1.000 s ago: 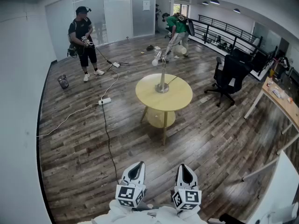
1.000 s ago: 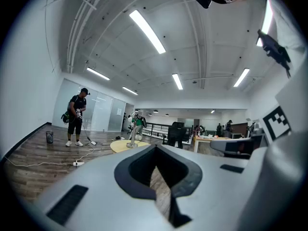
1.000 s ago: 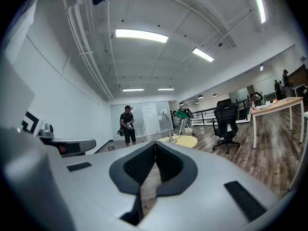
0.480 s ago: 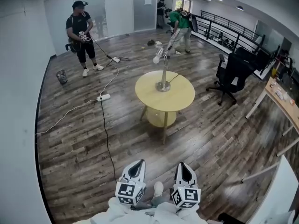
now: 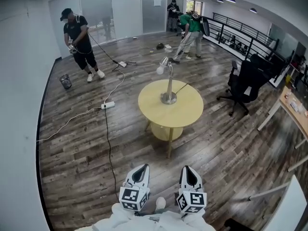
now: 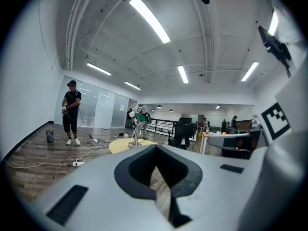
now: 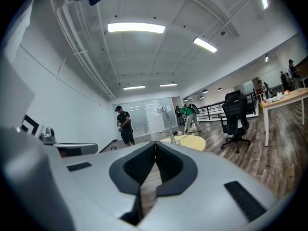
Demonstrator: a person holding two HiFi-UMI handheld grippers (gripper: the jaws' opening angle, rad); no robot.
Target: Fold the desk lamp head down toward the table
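Observation:
A silver desk lamp (image 5: 168, 83) stands upright on a round yellow table (image 5: 185, 114) in the middle of the room. Its white head (image 5: 161, 67) is raised and angled to the left. My left gripper (image 5: 140, 175) and right gripper (image 5: 188, 175) sit side by side at the bottom of the head view, well short of the table. Both are shut with nothing between them. The left gripper (image 6: 155, 150) points level toward the far lamp (image 6: 135, 129). Ahead of the right gripper (image 7: 155, 146), the lamp (image 7: 168, 124) and the table (image 7: 192, 142) show small and distant.
A black cable with a white power strip (image 5: 108, 104) runs across the wood floor left of the table. A black office chair (image 5: 246, 83) stands to the right, near a desk (image 5: 296, 107). A person in black (image 5: 77, 40) and others (image 5: 188, 30) stand at the back.
The table and lamp have come closer and lower in the head view as both grippers moved forward together. The person in black has stepped left.

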